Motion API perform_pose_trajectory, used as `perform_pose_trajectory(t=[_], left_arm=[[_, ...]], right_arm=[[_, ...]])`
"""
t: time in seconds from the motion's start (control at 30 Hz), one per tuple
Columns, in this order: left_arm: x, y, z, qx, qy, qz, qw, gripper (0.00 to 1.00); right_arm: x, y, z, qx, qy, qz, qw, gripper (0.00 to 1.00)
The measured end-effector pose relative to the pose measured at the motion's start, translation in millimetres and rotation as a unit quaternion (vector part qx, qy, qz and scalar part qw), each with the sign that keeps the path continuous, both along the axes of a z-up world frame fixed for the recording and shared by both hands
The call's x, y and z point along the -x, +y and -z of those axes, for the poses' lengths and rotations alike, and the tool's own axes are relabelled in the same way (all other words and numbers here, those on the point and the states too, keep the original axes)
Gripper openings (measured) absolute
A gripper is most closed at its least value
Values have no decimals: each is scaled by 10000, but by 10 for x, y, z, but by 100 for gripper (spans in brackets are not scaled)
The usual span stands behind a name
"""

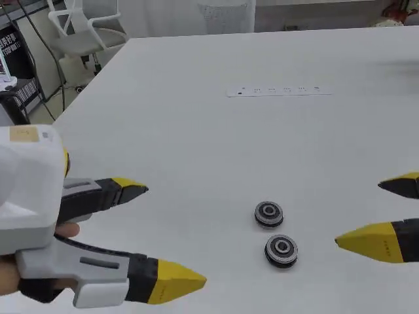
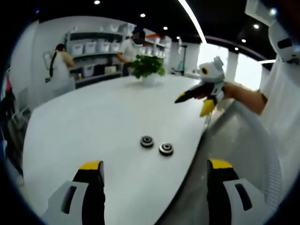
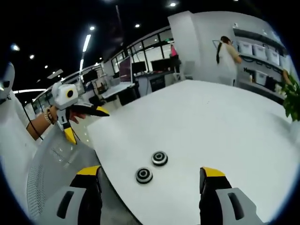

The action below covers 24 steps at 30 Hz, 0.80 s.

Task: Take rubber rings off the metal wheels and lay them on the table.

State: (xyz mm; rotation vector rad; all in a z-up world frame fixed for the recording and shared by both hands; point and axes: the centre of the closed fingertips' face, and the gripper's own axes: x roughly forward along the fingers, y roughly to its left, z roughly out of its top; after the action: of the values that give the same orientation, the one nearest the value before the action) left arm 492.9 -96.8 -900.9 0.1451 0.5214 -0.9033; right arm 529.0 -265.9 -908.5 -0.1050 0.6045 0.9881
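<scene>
Two small metal wheels with black rubber rings lie flat on the white table [image 1: 196, 144], side by side near its front edge. One wheel [image 1: 268, 214] [image 2: 147, 141] [image 3: 160, 158] sits slightly farther in; the other wheel [image 1: 281, 251] [image 2: 166, 149] [image 3: 144, 175] is closer to me. My left gripper [image 1: 175, 235] [image 2: 155, 164] [image 3: 90, 126] hovers open to the left of them, holding nothing. My right gripper [image 1: 359, 213] [image 3: 151, 170] [image 2: 192, 107] is open on their right, also apart from them. Both point inward at the wheels.
A white power strip [image 1: 278, 91] lies farther back on the table. An office chair [image 1: 85, 33] stands past the far left corner. A potted plant [image 2: 147, 65] sits at the table's far end, with people at shelves behind it.
</scene>
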Motion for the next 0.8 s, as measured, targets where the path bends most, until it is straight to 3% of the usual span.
perform_pose_trajectory(t=[0.13, 0.37, 0.47, 0.57, 0.63, 0.73, 0.8], left_arm=[[-130, -56, -165, 95, -222, 48, 9997, 92], [-367, -177, -348, -80, -612, 290, 9977, 87], [-462, -264, -400, -63, -703, 393, 9967, 85], [-563, -364, -472, 45, -959, 498, 9941, 82], [-667, -493, -531, 265, -1345, 660, 9883, 77], [-751, -595, -446, 273, -1384, 711, 9874, 72], [-796, -674, -385, 219, -1494, 804, 9853, 71]], right_arm=[[-99, 106, -122, -24, -170, -128, 9998, 85], [-257, 274, -348, -165, -477, -345, 9981, 83], [-309, 320, -397, -239, -519, -415, 9975, 83], [-333, 375, -377, -270, -513, -520, 9970, 82], [-345, 405, -342, -267, -592, -625, 9959, 79], [-349, 449, -228, -275, -548, -732, 9954, 78], [-327, 477, -161, -325, -575, -800, 9946, 79]])
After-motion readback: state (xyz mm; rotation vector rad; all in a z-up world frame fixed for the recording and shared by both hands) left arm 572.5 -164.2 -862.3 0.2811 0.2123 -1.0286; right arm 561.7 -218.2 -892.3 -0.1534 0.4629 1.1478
